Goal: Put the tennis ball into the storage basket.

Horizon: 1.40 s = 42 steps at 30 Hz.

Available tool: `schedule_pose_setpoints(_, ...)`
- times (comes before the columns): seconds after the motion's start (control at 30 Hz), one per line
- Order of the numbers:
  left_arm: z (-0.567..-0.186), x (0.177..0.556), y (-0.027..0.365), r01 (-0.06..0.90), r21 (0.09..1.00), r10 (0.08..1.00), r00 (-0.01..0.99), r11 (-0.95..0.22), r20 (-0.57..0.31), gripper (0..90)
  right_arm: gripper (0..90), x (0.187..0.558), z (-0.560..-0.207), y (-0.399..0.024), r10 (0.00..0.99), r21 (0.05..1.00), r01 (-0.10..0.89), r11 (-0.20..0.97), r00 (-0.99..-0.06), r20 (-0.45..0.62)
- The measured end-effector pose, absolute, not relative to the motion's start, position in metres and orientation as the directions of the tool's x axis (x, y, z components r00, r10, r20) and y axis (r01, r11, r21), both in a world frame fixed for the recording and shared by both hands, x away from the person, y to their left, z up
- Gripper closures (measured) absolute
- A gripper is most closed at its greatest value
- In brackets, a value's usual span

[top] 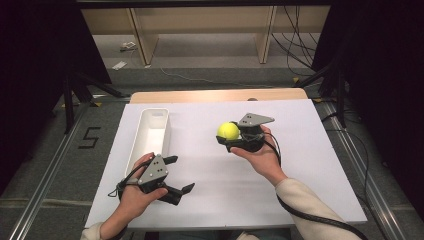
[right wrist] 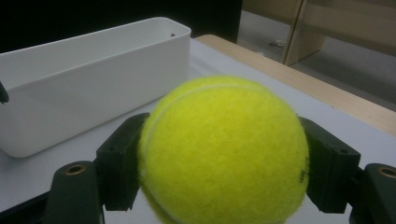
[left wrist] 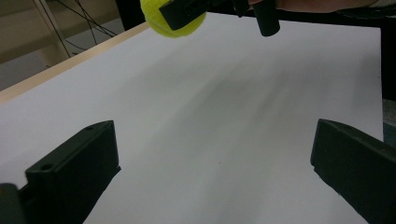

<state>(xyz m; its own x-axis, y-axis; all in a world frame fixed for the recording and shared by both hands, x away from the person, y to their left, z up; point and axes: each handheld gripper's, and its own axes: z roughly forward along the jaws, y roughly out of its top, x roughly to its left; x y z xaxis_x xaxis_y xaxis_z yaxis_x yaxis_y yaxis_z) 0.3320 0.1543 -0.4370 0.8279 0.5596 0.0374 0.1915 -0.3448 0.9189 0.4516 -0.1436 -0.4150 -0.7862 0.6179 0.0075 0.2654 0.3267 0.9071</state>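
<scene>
Right tongs (top: 225, 140) clamping tennis ball (top: 228, 131) (above table), left tongs (top: 179, 174) wide, white bin (top: 150, 135) nearby

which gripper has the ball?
The right gripper: its jaws are clamped on either side of the yellow tennis ball. The left gripper is open with nothing between its jaws.

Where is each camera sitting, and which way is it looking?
High view: above the person's side, looking forward and down on the white table; both forearms, the left hand-held gripper and right hand-held gripper show.
Left gripper view: on the left hand-held gripper, looking across the table between its open jaws toward the tennis ball.
Right gripper view: on the right hand-held gripper, its jaws clamping the ball, facing the white bin.
All three share the ball.
</scene>
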Motion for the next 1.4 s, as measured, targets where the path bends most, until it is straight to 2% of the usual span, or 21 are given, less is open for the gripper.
schedule_pose_setpoints(1.4, -0.437, 0.332, 0.154, 0.19, 0.919, 0.561, 0.827, -0.344, 0.039, 0.5, 26.6, 0.451, -0.415, -0.131, 0.604, 0.909, 0.26, 0.326, -0.797, 0.011)
